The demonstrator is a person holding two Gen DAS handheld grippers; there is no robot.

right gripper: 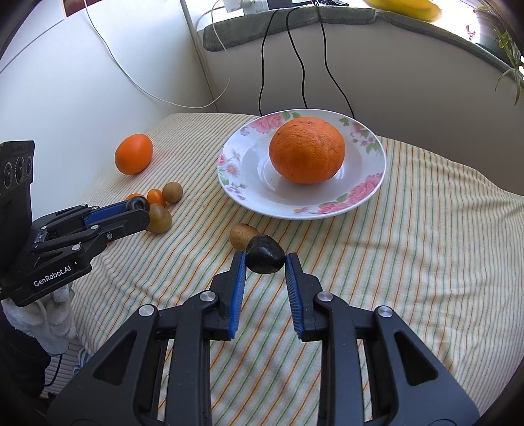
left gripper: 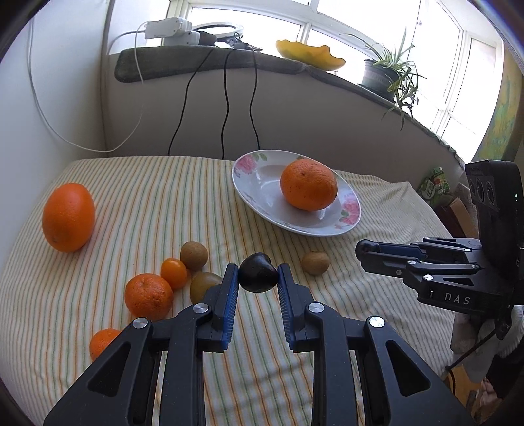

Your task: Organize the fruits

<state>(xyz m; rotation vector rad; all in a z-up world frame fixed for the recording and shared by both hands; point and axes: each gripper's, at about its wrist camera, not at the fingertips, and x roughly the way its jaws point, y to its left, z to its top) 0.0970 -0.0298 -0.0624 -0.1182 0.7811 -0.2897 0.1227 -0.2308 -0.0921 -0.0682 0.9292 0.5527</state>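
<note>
Inventory, as you had it:

1. Your left gripper [left gripper: 258, 273]: jaws clamped on a dark plum [left gripper: 257, 272], held at the tips above the striped cloth [left gripper: 131, 183].
2. Your right gripper [right gripper: 265, 259]: jaws clamped on a second dark plum [right gripper: 264, 255], also at the tips, clear of the cloth, just in front of a kiwi [right gripper: 241, 235].
3. Floral plate [left gripper: 255, 193]: far-centre of the cloth, w/ one big orange [left gripper: 308, 184] sitting in it. No other fruit in the plate.
4. Large orange [left gripper: 68, 217]: alone on the cloth, far left, well apart from the plate.
5. Cluster left of your left gripper: mandarin [left gripper: 148, 296], small orange tomato [left gripper: 173, 272] touching it, brown kiwi [left gripper: 194, 255] just behind, yellow-green fruit [left gripper: 204, 285] partly hidden by the left finger.
6. Another mandarin [left gripper: 102, 342]: near edge, partly behind the gripper frame.
7. Sill behind: potted plant [left gripper: 389, 77], yellow dish [left gripper: 309, 54], white charger units [left gripper: 170, 31] w/ cables hanging down.

Both plums were in your grippers and off the cloth; neither was over the plate.
</note>
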